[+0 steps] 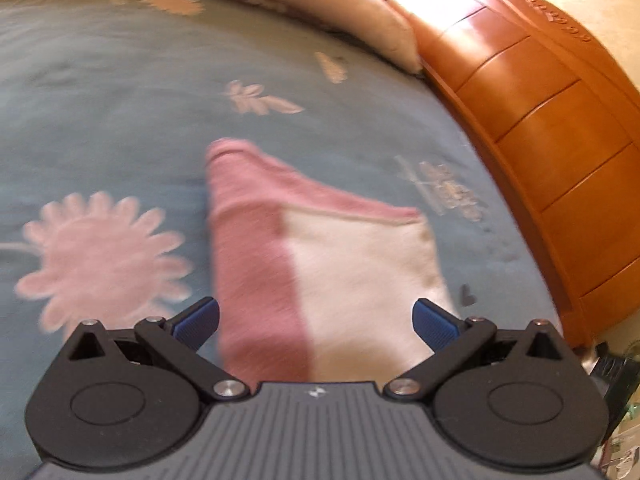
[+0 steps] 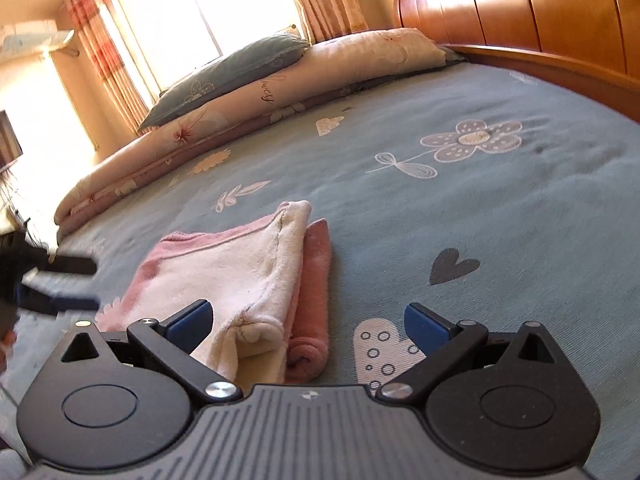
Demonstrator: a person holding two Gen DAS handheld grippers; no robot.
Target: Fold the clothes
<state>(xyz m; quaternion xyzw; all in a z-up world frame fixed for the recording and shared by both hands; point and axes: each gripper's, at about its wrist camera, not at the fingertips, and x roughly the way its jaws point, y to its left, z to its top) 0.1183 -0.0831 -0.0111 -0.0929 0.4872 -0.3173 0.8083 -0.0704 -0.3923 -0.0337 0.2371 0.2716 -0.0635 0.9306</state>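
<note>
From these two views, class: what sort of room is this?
Most likely a bedroom: a blue flowered bedspread against a wooden headboard, pillows stacked by a curtained window, and a folded pink-and-white towel lying on the bed.

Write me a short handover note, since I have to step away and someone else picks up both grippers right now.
Left gripper: jaws open, holding nothing, poised over the pink and white towel.
Right gripper: jaws open, holding nothing, at the towel's near end.
The towel lies folded in layers on the blue floral bedspread, near the wooden headboard.
Done: folds are in; the top layer sits slightly askew.
Left: probably square the edges, or one more fold if wanted.
</note>
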